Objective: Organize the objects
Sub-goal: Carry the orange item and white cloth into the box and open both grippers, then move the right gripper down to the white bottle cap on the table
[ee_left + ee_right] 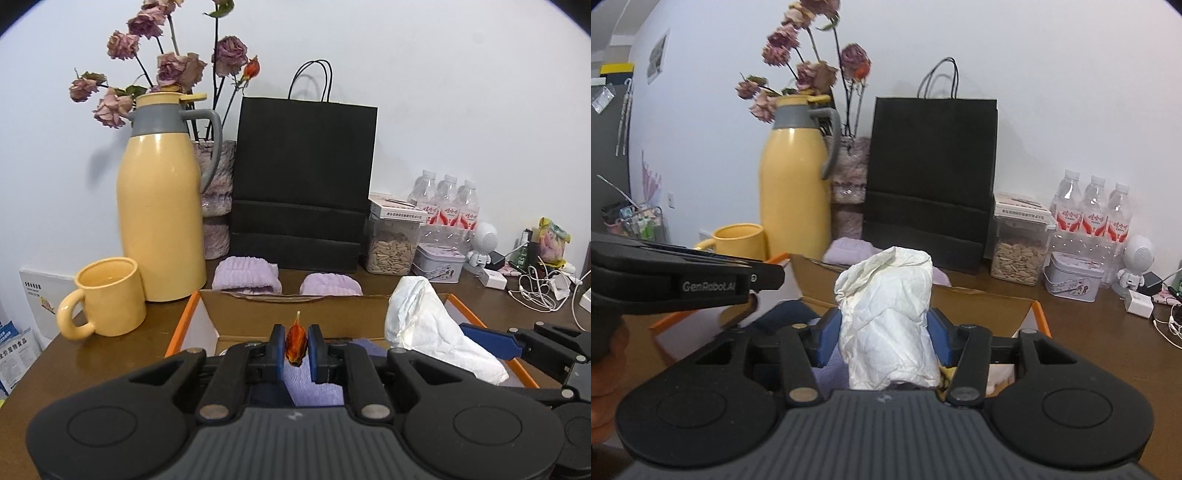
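An open cardboard box (pixel 295 301) with orange edges lies on the brown table, right under both grippers. My left gripper (pixel 296 334) is shut on a small amber-brown translucent piece (pixel 296 345), held over the box. My right gripper (pixel 884 325) is shut on a crumpled white paper bundle (pixel 890 325) that stands up between its blue pads, also over the box (pixel 982 295). In the left wrist view the bundle (pixel 424 325) is at the right, and a blue right finger (pixel 491 341) shows beside it. A lilac cloth (pixel 314 384) lies inside the box.
Behind the box stand a yellow thermos (pixel 159 206), a yellow mug (pixel 107 295), a black paper bag (pixel 303 177) and two rolled lilac towels (pixel 245 275). To the right are a seed jar (pixel 391 247), a tin (pixel 437 262), water bottles (pixel 447 206) and tangled cables (pixel 539 288).
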`<state>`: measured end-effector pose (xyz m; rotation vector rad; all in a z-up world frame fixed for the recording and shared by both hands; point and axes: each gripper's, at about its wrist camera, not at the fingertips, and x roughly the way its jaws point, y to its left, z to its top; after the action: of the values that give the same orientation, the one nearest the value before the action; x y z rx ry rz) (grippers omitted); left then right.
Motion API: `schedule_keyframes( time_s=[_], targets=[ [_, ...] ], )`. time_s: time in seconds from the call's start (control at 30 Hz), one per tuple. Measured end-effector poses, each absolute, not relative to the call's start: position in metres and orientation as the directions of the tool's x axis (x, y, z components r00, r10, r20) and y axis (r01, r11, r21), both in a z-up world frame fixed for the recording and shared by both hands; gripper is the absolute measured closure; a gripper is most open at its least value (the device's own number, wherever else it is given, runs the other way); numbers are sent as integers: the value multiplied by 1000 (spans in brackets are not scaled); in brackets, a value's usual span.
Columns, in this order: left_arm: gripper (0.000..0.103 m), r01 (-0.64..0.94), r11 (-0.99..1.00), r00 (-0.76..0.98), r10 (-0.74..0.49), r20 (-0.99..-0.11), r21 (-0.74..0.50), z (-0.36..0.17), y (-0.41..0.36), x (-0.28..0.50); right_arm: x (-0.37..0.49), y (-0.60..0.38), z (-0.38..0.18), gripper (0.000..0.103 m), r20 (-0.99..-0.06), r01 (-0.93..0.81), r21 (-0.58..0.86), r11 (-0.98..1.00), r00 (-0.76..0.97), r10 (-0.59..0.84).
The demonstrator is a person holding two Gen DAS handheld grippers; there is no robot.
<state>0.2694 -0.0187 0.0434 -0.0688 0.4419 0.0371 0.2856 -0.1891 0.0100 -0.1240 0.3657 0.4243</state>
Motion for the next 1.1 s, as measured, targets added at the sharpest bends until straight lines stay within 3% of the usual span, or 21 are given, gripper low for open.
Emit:
schedule_keyframes(
  time_s=[0.07, 0.13, 0.2, 0.23, 0.27, 0.3, 0.57, 1.1],
  targets=[
    [91, -48, 998, 901, 21, -432, -51, 40, -18, 278, 295, -190, 5, 44, -385, -415, -34, 909, 845, 371],
    [90, -48, 998, 900, 23, -436, -48, 37, -15, 286, 302, -190, 2, 30, -396, -405, -32, 914, 845, 360],
    [68, -48, 998, 902, 22, -431, -50, 35, -11, 292, 304, -190, 0, 18, -398, -396, -37, 917, 848, 350],
    [38, -56, 997, 901, 28, -432, -51, 34, -9, 293, 305, -190, 0, 6, -401, -395, -42, 918, 848, 347],
    [10, -66, 997, 902, 37, -430, -52, 33, -7, 293, 304, -191, -1, 0, -399, -394, -45, 918, 849, 346],
    [2, -76, 996, 907, 47, -419, -52, 32, -5, 292, 304, -191, -2, 0, -397, -393, -46, 918, 851, 344],
    [0, -85, 994, 928, 52, -370, -72, 35, 3, 278, 298, -196, -3, 0, -418, -393, -29, 919, 840, 346],
    [0, -104, 992, 933, 74, -354, -67, 41, 12, 237, 260, -205, 12, 0, -369, -413, -52, 909, 854, 367]
  ],
)
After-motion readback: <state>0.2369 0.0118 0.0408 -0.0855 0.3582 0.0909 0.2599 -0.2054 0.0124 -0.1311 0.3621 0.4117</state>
